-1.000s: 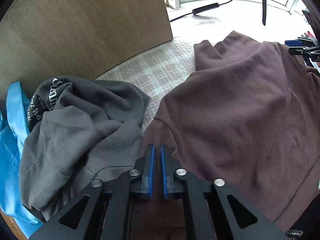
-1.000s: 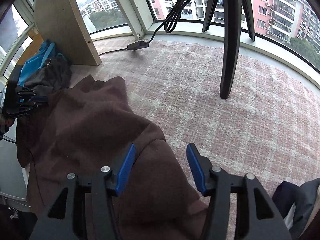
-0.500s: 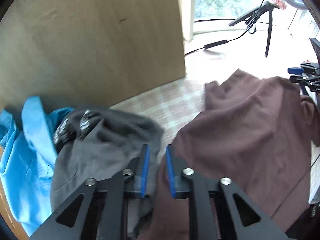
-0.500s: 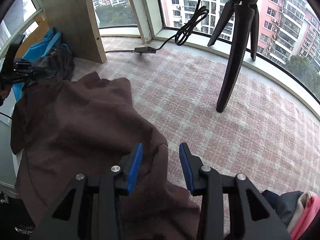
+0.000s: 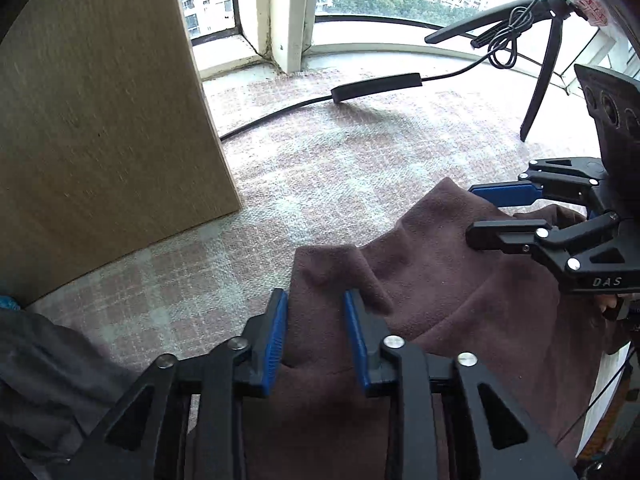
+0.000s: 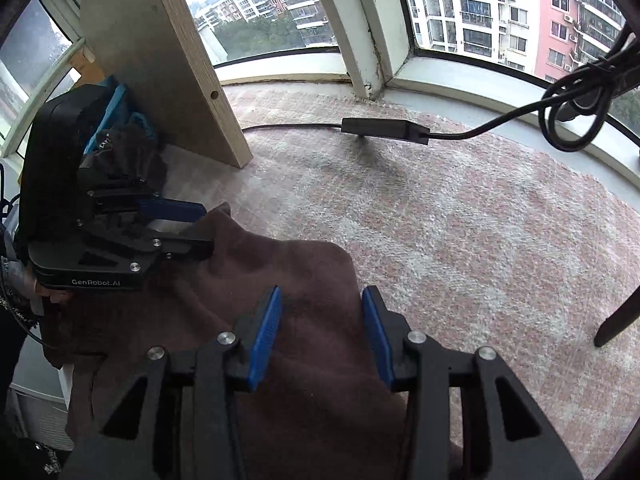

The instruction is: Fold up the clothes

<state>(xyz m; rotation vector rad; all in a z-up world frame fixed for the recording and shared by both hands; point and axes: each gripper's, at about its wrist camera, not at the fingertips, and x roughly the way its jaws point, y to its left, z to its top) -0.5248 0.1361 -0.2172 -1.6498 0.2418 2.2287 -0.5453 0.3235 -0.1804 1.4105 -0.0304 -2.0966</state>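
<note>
Both sets of jaws stand parted. Your left gripper (image 5: 316, 334) sits at lower centre of its view with a raised fold of the brown sweatshirt (image 5: 432, 280) between the blue pads, released, not clenched on it. Your right gripper (image 6: 322, 330) likewise straddles a rounded edge of the same brown sweatshirt (image 6: 280, 272), pads apart with cloth between them.

You have the garment spread over the checked carpet (image 5: 320, 168), filling the lower centre and lower right of the left view and the lower left of the right view. Each gripper shows in the other's view, at the far side of the garment.

A grey garment (image 5: 44, 376) lies at lower left of the left view, just beside the sweatshirt; a blue one (image 6: 116, 108) sits behind it at left of the right view. A wooden panel (image 5: 100, 120) stands upright at upper left. A black power adapter (image 5: 376, 86) with its cable lies on the carpet near the window sill, well apart from the garment. A tripod leg (image 5: 538, 92) stands at upper right.
</note>
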